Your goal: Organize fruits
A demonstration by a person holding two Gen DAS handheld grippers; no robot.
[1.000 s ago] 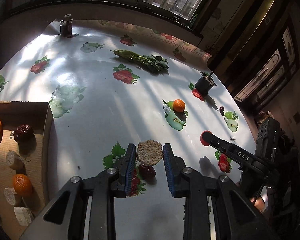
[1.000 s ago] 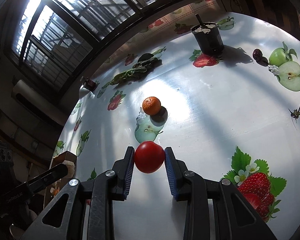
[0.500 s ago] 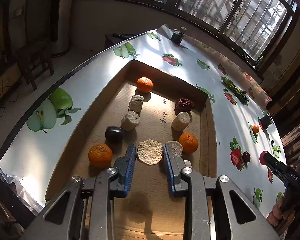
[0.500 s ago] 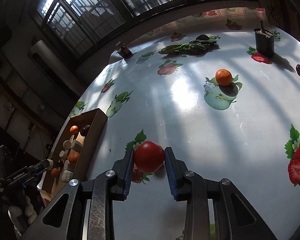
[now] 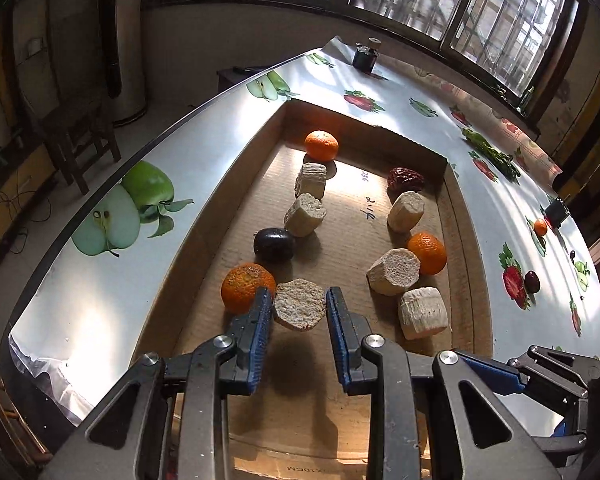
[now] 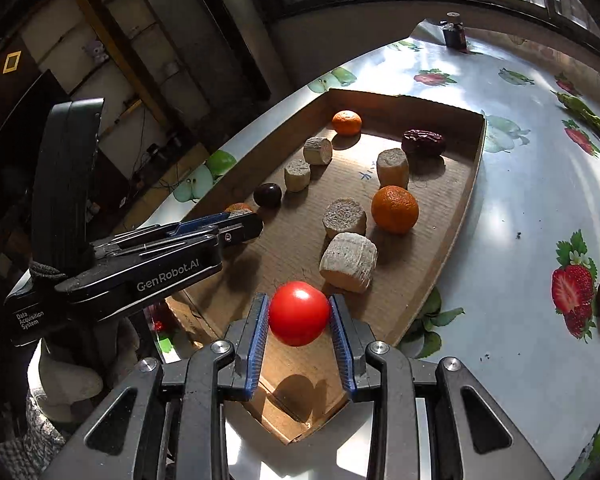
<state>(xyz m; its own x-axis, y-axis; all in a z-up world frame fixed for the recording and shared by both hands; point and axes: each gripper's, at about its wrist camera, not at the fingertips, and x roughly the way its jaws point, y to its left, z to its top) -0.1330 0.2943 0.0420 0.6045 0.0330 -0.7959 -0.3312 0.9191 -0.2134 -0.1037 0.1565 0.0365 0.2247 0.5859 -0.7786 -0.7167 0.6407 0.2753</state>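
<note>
A red tomato (image 6: 299, 313) is gripped in the right tool (image 6: 299, 320) above the cardboard tray's (image 6: 474, 168) near corner, while the left tool (image 5: 300, 312) grips a pale cut chunk (image 5: 300, 309) inside it.

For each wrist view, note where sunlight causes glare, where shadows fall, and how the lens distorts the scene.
Left wrist view: glare on the tablecloth, the held pale slice shadows the cardboard tray, table edge bows. Right wrist view: glare on the tablecloth, the tomato shadows the tray, dark room left, edges curved.

left wrist: steep, close | right wrist: likewise | shared: cardboard tray (image 5: 236, 184)
</note>
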